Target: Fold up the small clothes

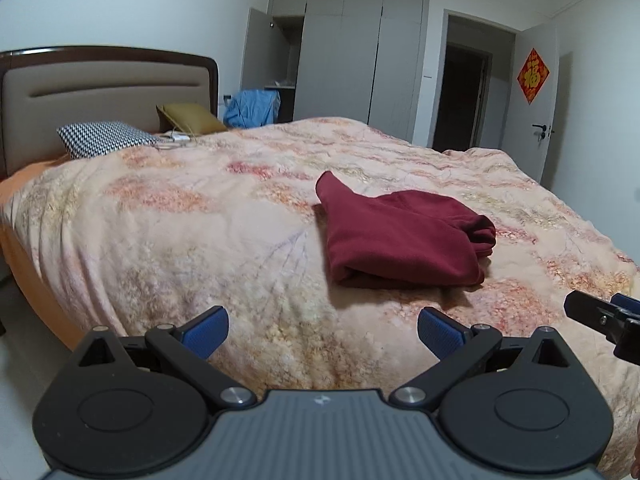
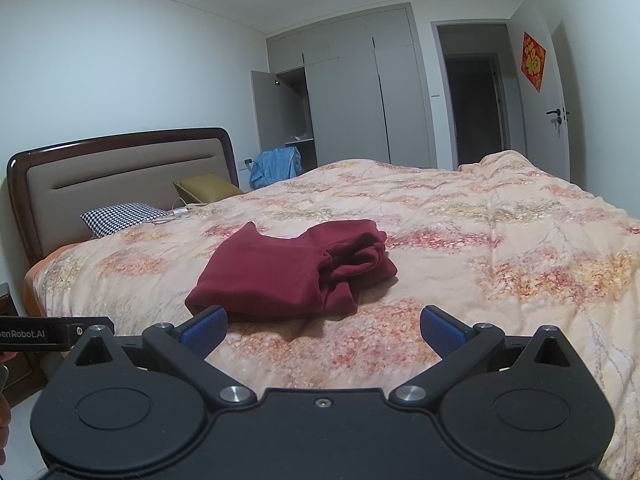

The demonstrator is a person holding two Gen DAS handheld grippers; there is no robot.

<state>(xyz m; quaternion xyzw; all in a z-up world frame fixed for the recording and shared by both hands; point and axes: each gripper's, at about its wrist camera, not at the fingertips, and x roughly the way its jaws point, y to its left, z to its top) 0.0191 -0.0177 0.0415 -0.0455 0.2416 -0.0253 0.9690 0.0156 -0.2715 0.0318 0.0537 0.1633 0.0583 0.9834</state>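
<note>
A dark red garment [image 1: 404, 236] lies folded into a compact bundle on the floral quilt [image 1: 200, 240] of the bed. It also shows in the right wrist view [image 2: 292, 272]. My left gripper [image 1: 323, 332] is open and empty, held back from the garment's near edge. My right gripper [image 2: 324, 330] is open and empty, just short of the garment's near edge. Part of the right gripper [image 1: 608, 316] shows at the right edge of the left wrist view. The side of the left gripper [image 2: 56, 334] shows at the left edge of the right wrist view.
A checked pillow [image 1: 104, 138], an olive cushion [image 1: 192, 118] and a white charger with cable [image 1: 176, 138] lie near the headboard [image 1: 100, 92]. Blue clothes [image 1: 252, 108] hang beyond the bed. A wardrobe [image 1: 360, 60] with one open door and a doorway [image 1: 464, 92] stand behind.
</note>
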